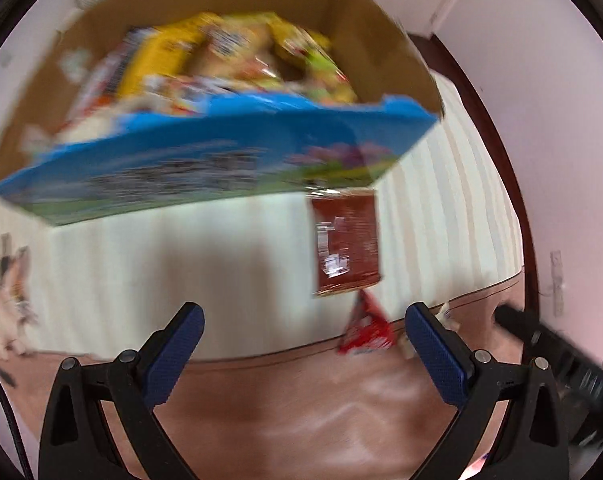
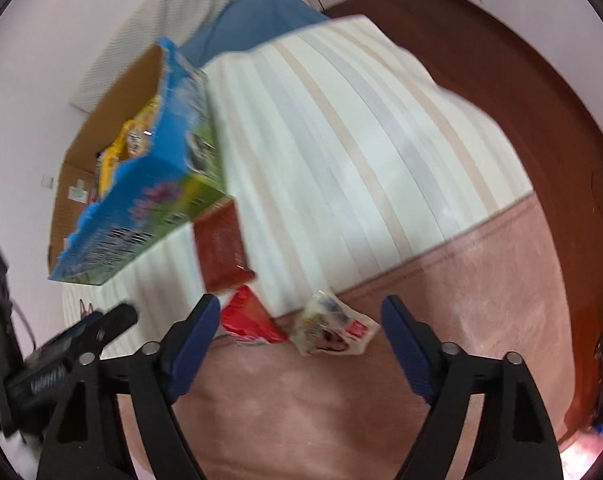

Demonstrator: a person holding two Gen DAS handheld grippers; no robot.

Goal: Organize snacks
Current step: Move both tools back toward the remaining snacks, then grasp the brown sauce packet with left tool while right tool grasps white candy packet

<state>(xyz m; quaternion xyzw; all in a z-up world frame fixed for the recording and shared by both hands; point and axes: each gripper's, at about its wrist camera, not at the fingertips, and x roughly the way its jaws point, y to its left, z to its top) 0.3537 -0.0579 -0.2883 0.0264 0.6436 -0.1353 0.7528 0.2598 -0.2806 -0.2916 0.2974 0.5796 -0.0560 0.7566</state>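
Blurred view. Ahead-left of the right gripper (image 2: 297,344), jaws apart and empty, a blue cardboard box (image 2: 149,184) brims with yellow snack bags; a brown packet (image 2: 221,248), red packet (image 2: 249,320) and white packet (image 2: 333,328) lie nearer. The left gripper (image 1: 305,344) gapes empty too.

Bright, even indoor light; heavy motion blur smears both views, fisheye bending the edges inside black corners.

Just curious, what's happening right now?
Left gripper and right gripper open, empty. Three snack packs loose beside box. Nothing blocking.
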